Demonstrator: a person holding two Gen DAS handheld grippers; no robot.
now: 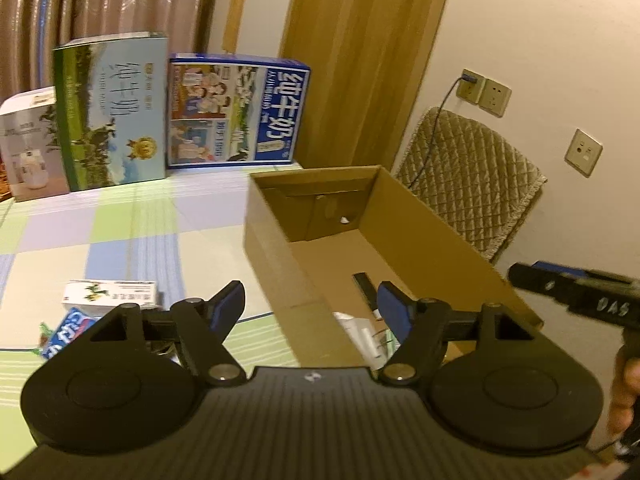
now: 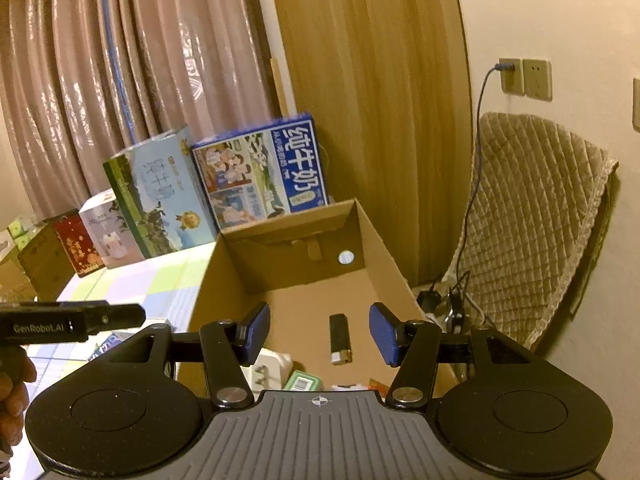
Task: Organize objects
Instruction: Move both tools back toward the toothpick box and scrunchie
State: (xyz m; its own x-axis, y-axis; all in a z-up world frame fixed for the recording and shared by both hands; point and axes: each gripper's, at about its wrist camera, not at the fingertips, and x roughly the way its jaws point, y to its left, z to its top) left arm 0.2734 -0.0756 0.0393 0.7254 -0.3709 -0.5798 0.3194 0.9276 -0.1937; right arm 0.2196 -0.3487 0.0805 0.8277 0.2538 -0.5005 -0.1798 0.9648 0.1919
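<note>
An open cardboard box (image 1: 276,240) (image 2: 380,236) stands on the checked tablecloth (image 1: 132,236). In it lie a black lighter (image 2: 340,338) (image 1: 365,285), a white plug charger (image 2: 268,366) (image 1: 362,334) and a small green box with a barcode (image 2: 304,380). My left gripper (image 1: 313,306) hangs open over the box's near left wall, holding nothing. My right gripper (image 2: 320,332) is open above the box's inside, with the lighter showing between its fingers below. A small white and green box (image 1: 110,292) and a blue packet (image 1: 66,334) lie on the cloth left of the cardboard box.
Large milk cartons, green (image 1: 114,108) and blue (image 1: 238,112), and a white box (image 1: 30,144) line the table's far edge before a curtain (image 2: 120,60). A quilted cloth (image 2: 536,216) hangs at the right under wall sockets (image 2: 524,76) with a cable plugged in.
</note>
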